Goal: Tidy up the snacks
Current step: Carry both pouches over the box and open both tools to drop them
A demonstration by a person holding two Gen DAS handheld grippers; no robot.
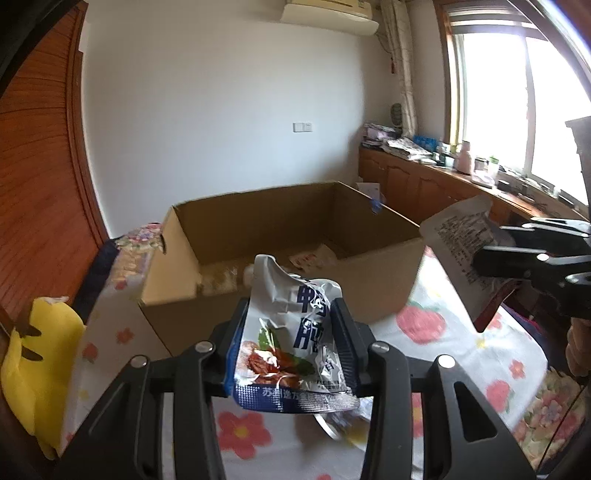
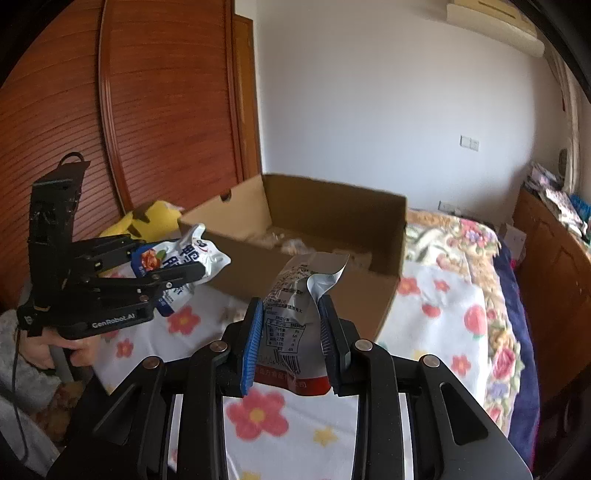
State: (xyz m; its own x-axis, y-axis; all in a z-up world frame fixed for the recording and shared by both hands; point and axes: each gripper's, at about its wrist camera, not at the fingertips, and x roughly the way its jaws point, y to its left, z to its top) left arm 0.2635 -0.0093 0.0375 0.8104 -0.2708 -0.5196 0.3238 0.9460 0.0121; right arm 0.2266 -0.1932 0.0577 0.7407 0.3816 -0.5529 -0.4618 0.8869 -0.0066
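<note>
Left gripper (image 1: 291, 332) clamps a blue pouch (image 1: 291, 339); right gripper (image 2: 291, 332) clamps a silver pouch (image 2: 299, 310); both near the box (image 1: 280, 240).

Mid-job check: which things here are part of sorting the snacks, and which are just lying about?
Job:
- blue snack pouch in the left gripper
- silver snack pouch in the right gripper
- cardboard box
- packets in the box

Lying about:
- yellow plush
- floral blanket
- air conditioner
- counter clutter
</note>
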